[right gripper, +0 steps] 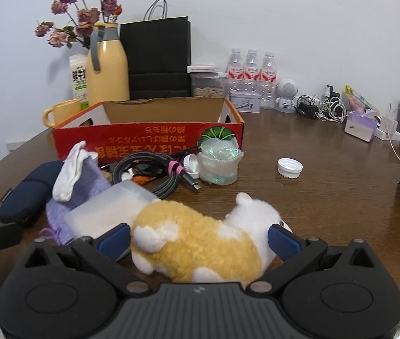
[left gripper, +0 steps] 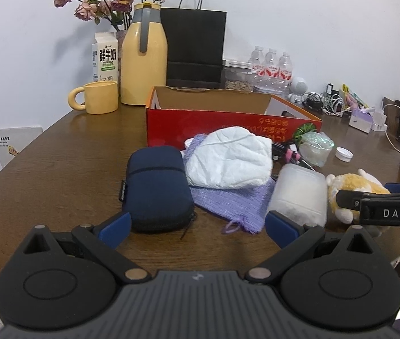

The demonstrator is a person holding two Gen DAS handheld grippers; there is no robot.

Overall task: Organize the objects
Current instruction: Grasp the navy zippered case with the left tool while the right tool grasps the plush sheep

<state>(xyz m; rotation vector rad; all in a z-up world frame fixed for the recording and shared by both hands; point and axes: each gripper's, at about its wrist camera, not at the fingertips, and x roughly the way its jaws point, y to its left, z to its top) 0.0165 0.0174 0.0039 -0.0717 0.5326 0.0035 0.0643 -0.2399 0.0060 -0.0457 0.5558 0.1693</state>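
Observation:
A pile lies on the brown table in front of an open red cardboard box (left gripper: 222,120) (right gripper: 149,138). It holds a navy pouch (left gripper: 157,186) (right gripper: 27,195), a white crumpled cloth (left gripper: 228,161), a purple knit bag (left gripper: 228,203), a frosted plastic box (left gripper: 298,195) and a coiled cable (right gripper: 154,169). My left gripper (left gripper: 198,228) is open just short of the pouch, with only bare table between its fingers. My right gripper (right gripper: 199,240) is open, its blue pads either side of a yellow-and-white plush toy (right gripper: 200,243) (left gripper: 352,189) lying on the table.
A clear glittery cup (right gripper: 219,163) and a white bottle cap (right gripper: 290,168) lie right of the pile. Behind the box stand a yellow jug (left gripper: 143,56), mug (left gripper: 98,97), milk carton (left gripper: 105,59), black paper bag (left gripper: 195,48) and water bottles (right gripper: 252,67). Chargers and cables (right gripper: 327,107) crowd the far right.

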